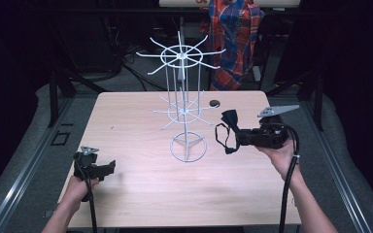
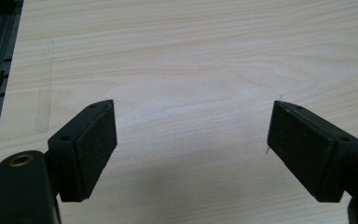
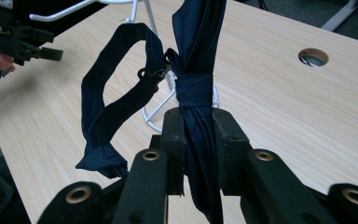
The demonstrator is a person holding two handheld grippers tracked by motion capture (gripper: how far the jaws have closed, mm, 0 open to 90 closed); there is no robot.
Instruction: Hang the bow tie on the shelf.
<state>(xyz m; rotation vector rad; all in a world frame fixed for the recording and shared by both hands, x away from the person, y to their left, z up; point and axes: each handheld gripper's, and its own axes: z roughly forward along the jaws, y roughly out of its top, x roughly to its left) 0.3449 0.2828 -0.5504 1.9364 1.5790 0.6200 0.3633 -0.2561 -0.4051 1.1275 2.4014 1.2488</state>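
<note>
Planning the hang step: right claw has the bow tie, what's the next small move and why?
Probably carry the right claw left toward the white wire rack. It is shut on the bow tie, whose strap loop hangs free beside the rack's arms; the left claw is open over bare table.

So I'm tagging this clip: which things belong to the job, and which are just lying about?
In the job:
- dark navy fabric bow tie, clamped in right gripper
- white wire rotating display rack
- left gripper, open

Lying about:
- red-and-blue plaid cloth behind the table
</note>
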